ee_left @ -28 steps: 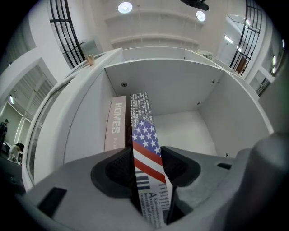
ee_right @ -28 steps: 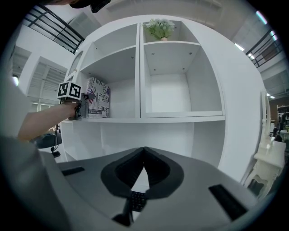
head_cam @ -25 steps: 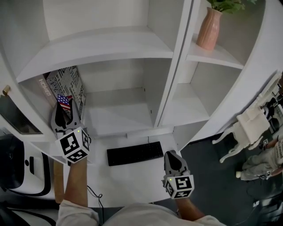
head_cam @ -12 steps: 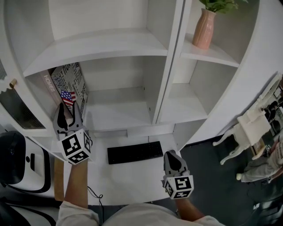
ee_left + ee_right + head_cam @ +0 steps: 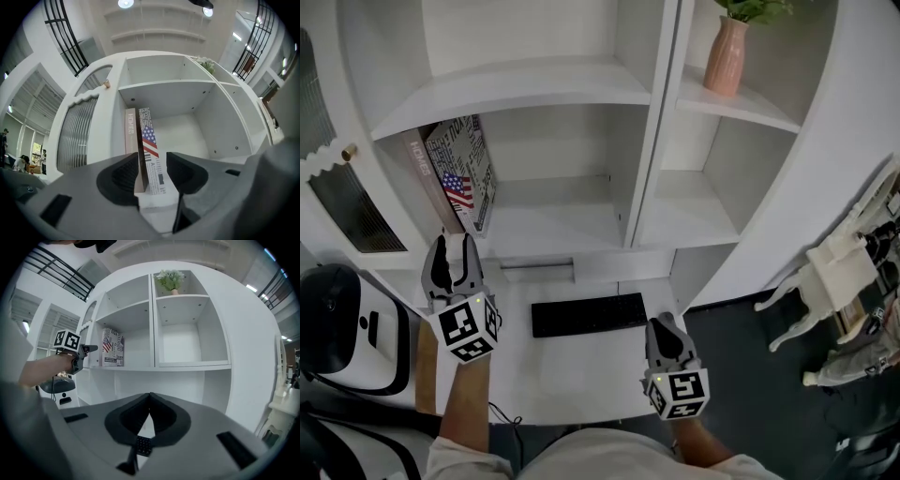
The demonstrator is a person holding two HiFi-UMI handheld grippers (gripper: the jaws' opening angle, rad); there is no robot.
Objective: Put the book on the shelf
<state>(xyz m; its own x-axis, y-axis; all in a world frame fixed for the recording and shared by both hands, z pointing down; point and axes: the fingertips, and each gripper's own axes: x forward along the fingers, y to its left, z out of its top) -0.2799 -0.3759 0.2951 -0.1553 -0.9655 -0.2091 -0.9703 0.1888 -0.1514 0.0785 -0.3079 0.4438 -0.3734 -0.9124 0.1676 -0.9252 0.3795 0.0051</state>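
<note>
The book [image 5: 461,176] with a flag and black-and-white print on its cover stands upright at the left end of the white shelf [image 5: 553,230], next to a brown-spined book [image 5: 424,178]. The left gripper view has the flag book [image 5: 151,150] straight ahead, beyond the jaws. My left gripper [image 5: 456,253] is open and empty, just in front of the shelf's edge and below the book. My right gripper [image 5: 666,328] is shut and empty, low over the desk at the right. In the right gripper view the book [image 5: 112,347] stands in the left compartment.
A black keyboard [image 5: 589,315] lies on the white desk [image 5: 581,370] below the shelf. A pink vase [image 5: 724,56] with a plant stands on the upper right shelf. A white machine [image 5: 342,328] is at the far left, and a white chair [image 5: 834,272] at the right.
My left gripper has drawn back from the flag book and down, away from the shelf; the book stays standing there. The right gripper has hardly moved.
</note>
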